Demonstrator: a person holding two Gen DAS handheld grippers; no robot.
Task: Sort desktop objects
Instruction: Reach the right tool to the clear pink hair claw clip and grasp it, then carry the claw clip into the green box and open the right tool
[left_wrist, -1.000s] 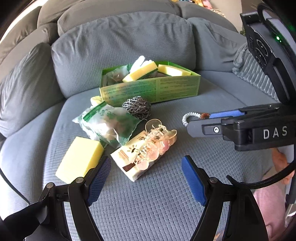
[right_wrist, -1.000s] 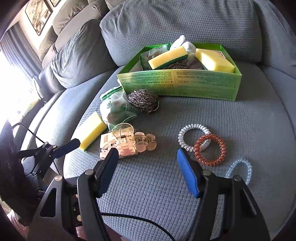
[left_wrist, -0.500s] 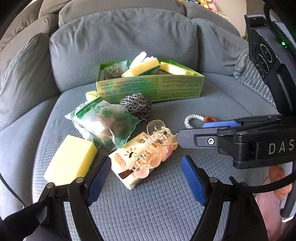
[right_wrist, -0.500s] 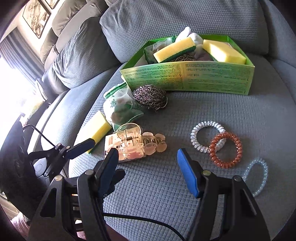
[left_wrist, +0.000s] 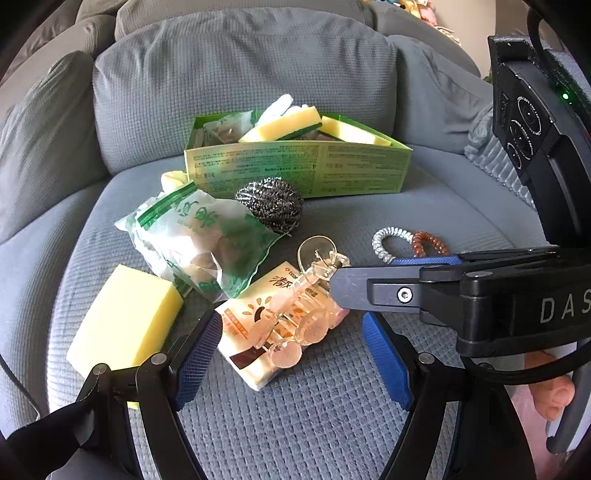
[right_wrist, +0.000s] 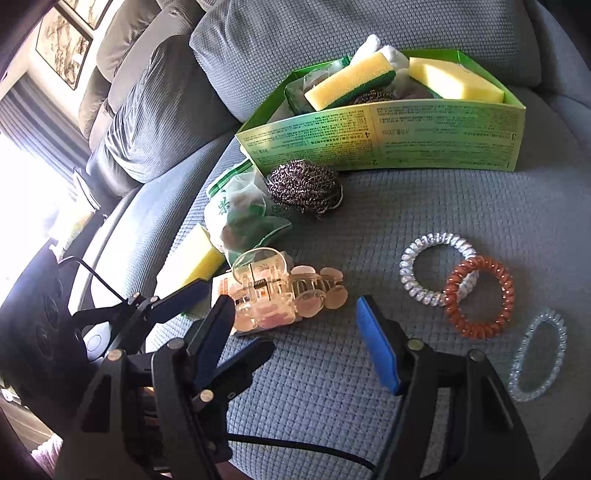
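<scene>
A clear pink hair claw clip (left_wrist: 310, 306) (right_wrist: 284, 291) lies on a small printed packet (left_wrist: 255, 332) on the grey sofa seat. My left gripper (left_wrist: 291, 354) is open, its fingers on either side of the packet's near end. My right gripper (right_wrist: 295, 339) is open just short of the clip; its finger (left_wrist: 373, 286) reaches in from the right beside the clip. A green open box (left_wrist: 295, 166) (right_wrist: 388, 136) behind holds yellow sponges. A steel scourer (left_wrist: 269, 201) (right_wrist: 304, 188), a green-printed bag (left_wrist: 199, 240) and a yellow sponge (left_wrist: 122, 321) lie nearby.
Spiral hair ties lie to the right: silver (right_wrist: 436, 273), brown (right_wrist: 480, 299) and clear blue (right_wrist: 539, 354). Sofa back cushions (left_wrist: 240, 74) rise behind the box. The left gripper's body (right_wrist: 55, 325) fills the right wrist view's lower left.
Both grippers have moved forward toward the claw clip. The right gripper's finger has come from the hair ties to beside the clip. Nothing has been gripped.
</scene>
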